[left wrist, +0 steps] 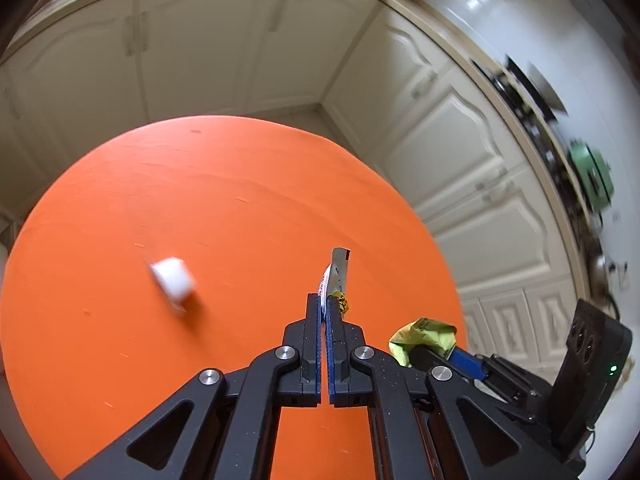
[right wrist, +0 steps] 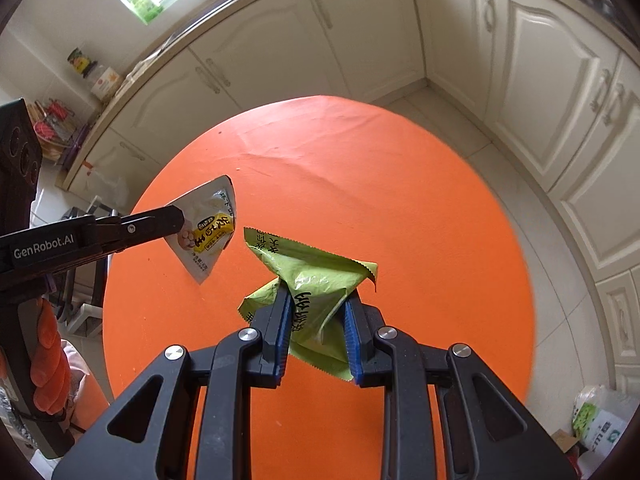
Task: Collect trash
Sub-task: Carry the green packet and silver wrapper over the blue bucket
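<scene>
Over the round orange table (right wrist: 400, 208) both claws are carrying something, one piece of trash each. The left gripper (left wrist: 323, 300) is pinched fully together on a silver-white snack wrapper (left wrist: 338, 276); from its own camera the packet shows only edge-on, sticking up past the fingertips. From the right-hand camera the same wrapper (right wrist: 208, 228) shows flat, a torn triangular pouch with a yellow label and black characters, clamped at its corner by the left gripper (right wrist: 180, 220) and hanging clear above the tabletop.

The right gripper (right wrist: 316, 312) has its blue-padded jaws part-way closed on a crumpled green wrapper (right wrist: 316, 276), also printed with black characters. The pads press in on both sides of it, and one serrated corner pokes out to the right. In the left camera that green wrapper (left wrist: 424, 336) shows just beside the left claw, bunched at the tip of the right gripper (left wrist: 420, 354).

That makes two wrappers in the air. One more item lies on the table: a small white object (left wrist: 174, 280), blurred, possibly a crumpled tissue or a little cup; I can't say which. It sits on the orange surface to the left of the left claw, well apart from both wrappers.

Cream cabinets (right wrist: 360, 32) run around the corner behind the table, and an orange-gloved hand (right wrist: 50, 364) holds the left tool's handle.
</scene>
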